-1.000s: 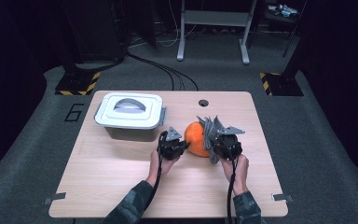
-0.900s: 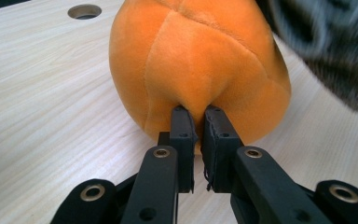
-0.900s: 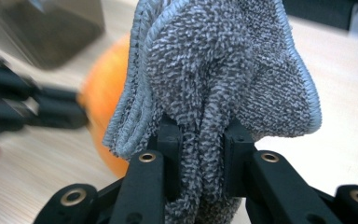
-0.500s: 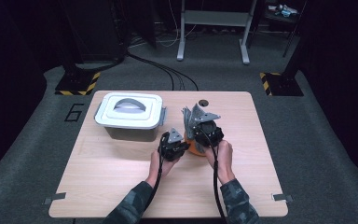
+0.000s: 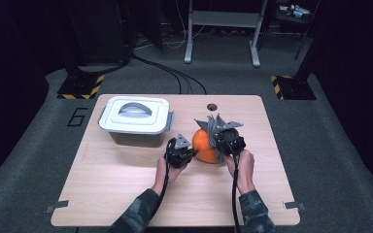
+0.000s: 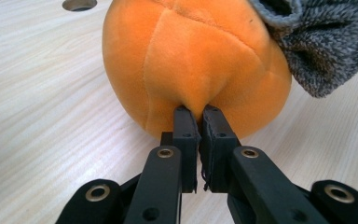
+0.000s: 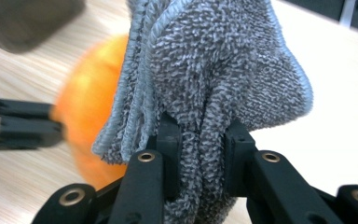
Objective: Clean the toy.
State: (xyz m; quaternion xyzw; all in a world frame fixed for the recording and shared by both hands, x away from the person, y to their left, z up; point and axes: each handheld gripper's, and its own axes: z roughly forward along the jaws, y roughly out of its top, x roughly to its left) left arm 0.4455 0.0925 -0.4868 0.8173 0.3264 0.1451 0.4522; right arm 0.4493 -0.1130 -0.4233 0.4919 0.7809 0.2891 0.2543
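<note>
Since half a second ago, right gripper (image 5: 218,133) has swung its bunched grey cloth (image 7: 214,70) rightward over the orange plush ball (image 6: 191,65). Left gripper (image 6: 196,116) pinches the ball's fabric, steadying it on the table (image 5: 126,194). Wiping appears underway; completion cannot be judged.

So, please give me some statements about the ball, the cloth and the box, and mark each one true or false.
1. The left gripper pinches the orange plush ball. True.
2. The right gripper is open and holds nothing. False: it is shut on the grey cloth.
3. The box has its lid on. True.
4. The ball lies inside the box. False: it rests on the table, to the right of the box.
5. The cloth is against the ball. True.
</note>
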